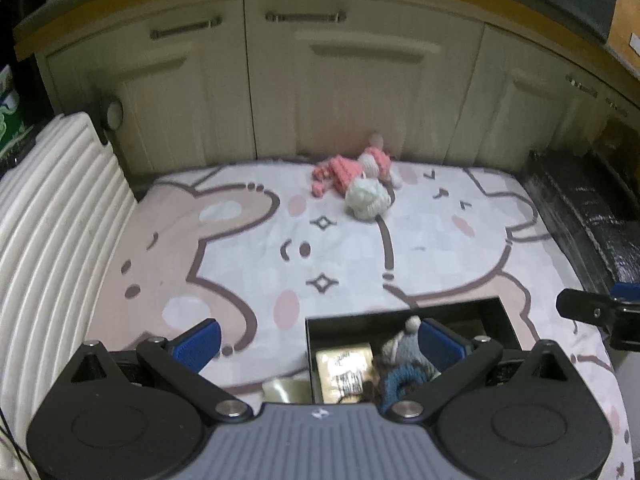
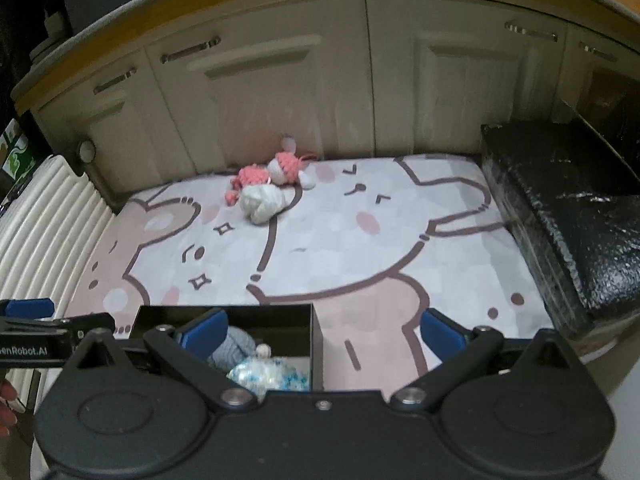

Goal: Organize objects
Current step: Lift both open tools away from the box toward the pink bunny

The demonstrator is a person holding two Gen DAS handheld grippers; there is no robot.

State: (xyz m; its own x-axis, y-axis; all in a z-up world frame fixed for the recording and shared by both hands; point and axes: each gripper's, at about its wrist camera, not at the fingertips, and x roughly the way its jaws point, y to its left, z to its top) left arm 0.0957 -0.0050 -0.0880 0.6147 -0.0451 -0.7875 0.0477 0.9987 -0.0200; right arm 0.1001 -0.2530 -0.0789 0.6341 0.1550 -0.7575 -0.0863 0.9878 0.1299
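Black box at near edge of mat, open-topped; grey knitted toy and blue-white bag inside. Pink toys and white yarn ball clustered at far edge of mat, against cabinets, well apart from box. Left gripper over box, fingers spread, empty. Right gripper beside box, fingers spread, empty.

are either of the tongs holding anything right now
No. The left tongs and the right tongs are both open, with nothing between their pads.
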